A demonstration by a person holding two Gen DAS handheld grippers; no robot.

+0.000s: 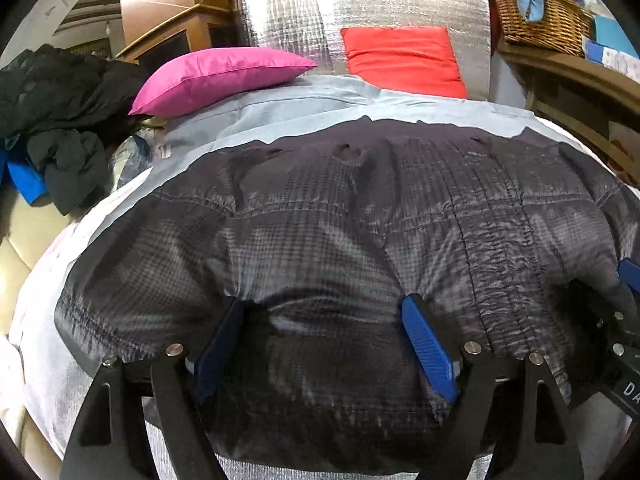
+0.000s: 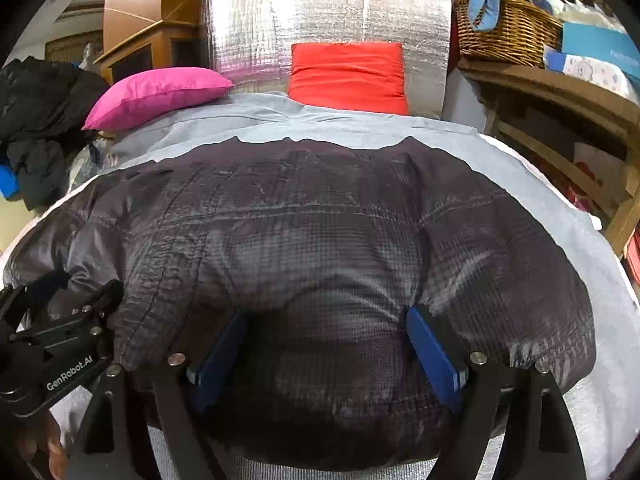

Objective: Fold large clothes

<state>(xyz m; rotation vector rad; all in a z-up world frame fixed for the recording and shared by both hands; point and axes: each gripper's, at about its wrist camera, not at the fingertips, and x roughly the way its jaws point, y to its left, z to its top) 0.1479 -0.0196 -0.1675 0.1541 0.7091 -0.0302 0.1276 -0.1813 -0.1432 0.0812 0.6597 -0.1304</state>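
A dark grey checked puffer jacket (image 1: 360,220) (image 2: 300,220) lies spread flat over a light grey sheet (image 1: 280,116) (image 2: 520,184) on the bed. My left gripper (image 1: 324,302) stands wide at the jacket's near edge, left of centre. The padded hem bulges up between its blue pads (image 1: 430,348). My right gripper (image 2: 328,314) stands just as wide at the same edge further right, with padded fabric swelling between its fingers too. Each gripper shows at the edge of the other's view: the right gripper's body (image 1: 624,320) and the left gripper's body (image 2: 60,340). A hand (image 2: 40,448) holds the left one.
A pink pillow (image 1: 220,76) and a red pillow (image 1: 404,60) lie at the bed's far end against a silver foil panel (image 1: 320,12). A heap of dark clothes (image 1: 60,120) sits at the left. A wooden shelf with a wicker basket (image 1: 540,20) stands at the right.
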